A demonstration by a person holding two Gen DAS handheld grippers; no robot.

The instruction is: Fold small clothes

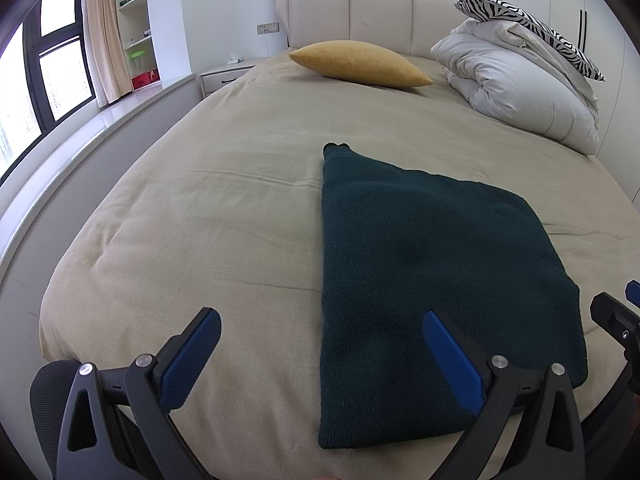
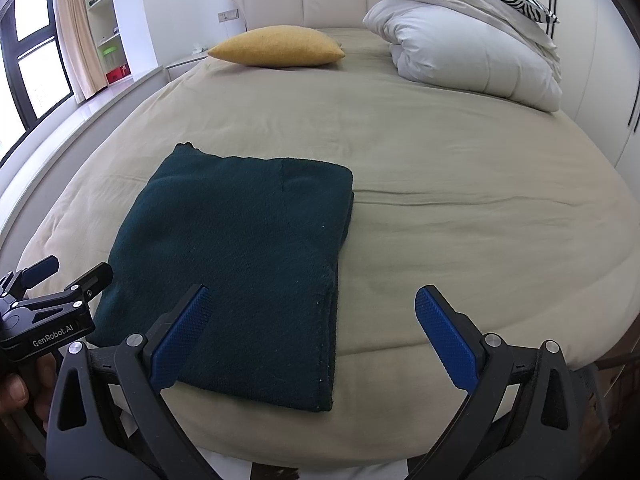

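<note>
- Left wrist view: bedroom, big bed (image 1: 224, 200) under a beige cover; window with curtain far left, padded headboard at the far end.
- Far on the bed: yellow cushion (image 1: 360, 63) centre, rolled white duvet (image 1: 516, 92) far right with a zebra-print pillow (image 1: 532, 24) on top. All well apart from the work area.
- Dark green knit sweater (image 1: 432, 264) lies flat on the near right of the bed, already folded into a rough rectangle; a narrow bit sticks out at its far left corner.
- Left gripper (image 1: 322, 354) near edge, jaws spread wide, holding nothing. Its right finger sits over the sweater's near part; touching or just above, can't tell. Left finger is over bare cover.
- Right gripper (image 1: 624, 320) shows only at the right edge, just beside the sweater's right side.
- Right wrist view: same bed (image 2: 460, 208), same cushion (image 2: 280, 46) and duvet (image 2: 472, 52) at the far end.
- Sweater (image 2: 240, 256) near left here; layered edges stacked along its right side, so at least two layers thick.
- Right gripper (image 2: 312, 338) jaws wide, empty; left finger over the sweater's near edge, right finger over bare cover.
- Left gripper (image 2: 66, 276) at left edge beside the sweater's left side, fingers apart.
- Handling, my read: soft, limp, light-to-medium knit; coarse surface should grip well, not slippery, not fragile. Will sag and the layers can slide apart if pinched singly.
- Best hold looks like the two near corners, pinching all layers together, then lifting toward the far edge.
</note>
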